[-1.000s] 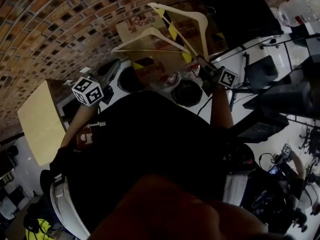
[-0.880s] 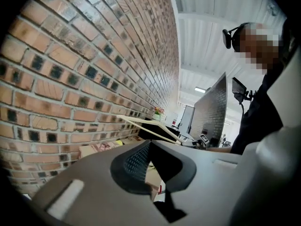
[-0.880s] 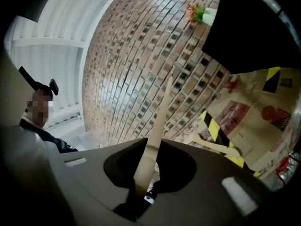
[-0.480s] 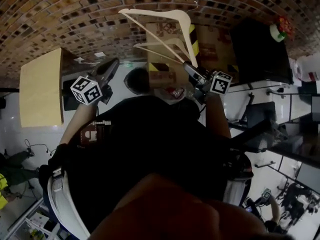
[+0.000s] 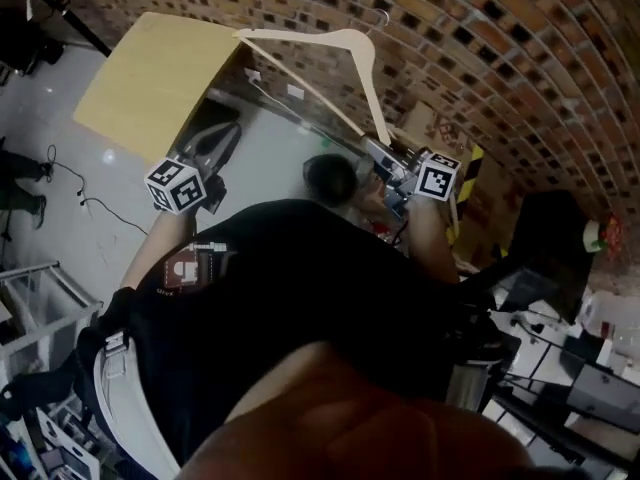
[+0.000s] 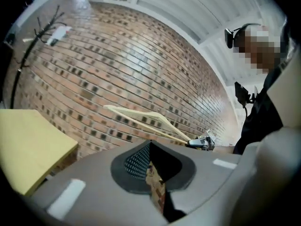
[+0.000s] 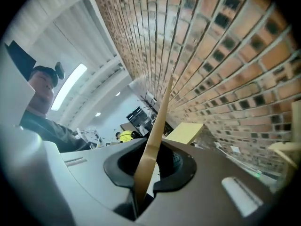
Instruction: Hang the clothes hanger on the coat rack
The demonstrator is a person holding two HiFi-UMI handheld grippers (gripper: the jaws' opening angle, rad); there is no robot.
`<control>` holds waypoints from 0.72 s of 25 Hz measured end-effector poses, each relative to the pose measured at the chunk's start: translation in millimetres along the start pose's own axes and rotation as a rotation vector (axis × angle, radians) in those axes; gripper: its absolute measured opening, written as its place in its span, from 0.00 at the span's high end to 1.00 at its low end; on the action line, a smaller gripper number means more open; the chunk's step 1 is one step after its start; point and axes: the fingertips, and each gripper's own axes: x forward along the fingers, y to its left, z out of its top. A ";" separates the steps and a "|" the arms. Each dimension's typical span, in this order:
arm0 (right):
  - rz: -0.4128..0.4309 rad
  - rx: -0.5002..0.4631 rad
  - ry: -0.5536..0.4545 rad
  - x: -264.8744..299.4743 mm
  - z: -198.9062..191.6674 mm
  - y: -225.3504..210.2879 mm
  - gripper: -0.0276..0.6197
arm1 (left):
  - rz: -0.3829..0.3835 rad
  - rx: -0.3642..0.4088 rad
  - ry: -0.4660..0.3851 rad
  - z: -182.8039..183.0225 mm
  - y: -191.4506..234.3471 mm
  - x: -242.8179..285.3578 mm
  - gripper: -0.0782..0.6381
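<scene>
A pale wooden clothes hanger (image 5: 340,53) is held up in front of the brick wall. My right gripper (image 5: 385,158) is shut on one of its arms. In the right gripper view the arm (image 7: 157,126) rises from between the jaws of my right gripper (image 7: 153,147). My left gripper (image 5: 215,143) is to the left, apart from the hanger, with its jaws together on nothing. The left gripper view, from my left gripper (image 6: 151,147), shows the hanger (image 6: 141,119) and a black coat rack (image 6: 28,46) by the wall at far left.
A yellow tabletop (image 5: 150,83) stands at the left by the brick wall (image 5: 480,38). Cardboard boxes with yellow-black tape (image 5: 470,188) stand at the right. A dark round object (image 5: 330,178) sits on the floor below the hanger. Desks with equipment fill the lower right.
The view has swung left, away from the cardboard boxes and toward the yellow table. Both grippers moved with it, and the hanger has stayed in the right gripper.
</scene>
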 end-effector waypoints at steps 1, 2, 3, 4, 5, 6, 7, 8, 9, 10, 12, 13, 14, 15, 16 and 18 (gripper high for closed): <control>0.038 -0.010 0.042 31.3 -0.6 5.3 0.86 | 0.053 -0.002 -0.031 6.6 16.8 -27.5 0.90; 0.082 -0.015 0.089 65.6 -2.2 10.3 0.86 | 0.117 -0.004 -0.066 12.5 33.6 -58.0 0.90; 0.128 -0.015 0.135 100.9 -5.9 15.8 0.86 | 0.182 -0.005 -0.100 17.6 49.7 -90.1 0.90; 0.169 -0.013 0.175 134.9 -11.4 22.6 0.86 | 0.239 -0.003 -0.129 22.3 64.7 -122.1 0.90; 0.202 -0.008 0.204 165.9 -18.2 30.8 0.86 | 0.285 0.001 -0.151 26.9 78.2 -152.5 0.90; 0.230 -0.003 0.224 194.0 -25.5 40.4 0.86 | 0.321 0.008 -0.167 31.1 90.4 -181.2 0.90; 0.255 -0.004 0.239 220.2 -32.6 50.6 0.86 | 0.354 0.014 -0.180 34.7 101.8 -208.6 0.90; 0.281 -0.009 0.252 246.0 -39.2 61.1 0.86 | 0.389 0.018 -0.192 37.6 112.7 -235.4 0.90; 0.310 -0.011 0.268 272.2 -45.6 71.2 0.86 | 0.429 0.021 -0.207 40.0 123.3 -262.0 0.90; 0.341 -0.007 0.291 298.9 -52.2 80.3 0.86 | 0.478 0.020 -0.225 42.0 133.4 -288.7 0.90; 0.398 0.001 0.357 350.5 -65.7 94.6 0.86 | 0.589 0.010 -0.275 44.2 149.0 -339.9 0.90; 0.421 -0.005 0.390 372.7 -71.7 101.8 0.86 | 0.639 0.004 -0.300 44.6 153.6 -362.5 0.90; 0.443 -0.015 0.419 392.2 -77.4 109.5 0.86 | 0.683 0.000 -0.322 44.4 156.2 -383.0 0.90; 0.466 -0.024 0.447 410.2 -83.1 117.2 0.86 | 0.725 -0.003 -0.342 43.5 157.5 -402.3 0.90; 0.492 -0.032 0.476 428.3 -88.8 124.9 0.86 | 0.771 -0.008 -0.363 41.6 157.9 -421.0 0.90; 0.551 -0.047 0.539 466.6 -98.5 139.4 0.86 | 0.876 -0.025 -0.408 35.7 157.1 -455.1 0.90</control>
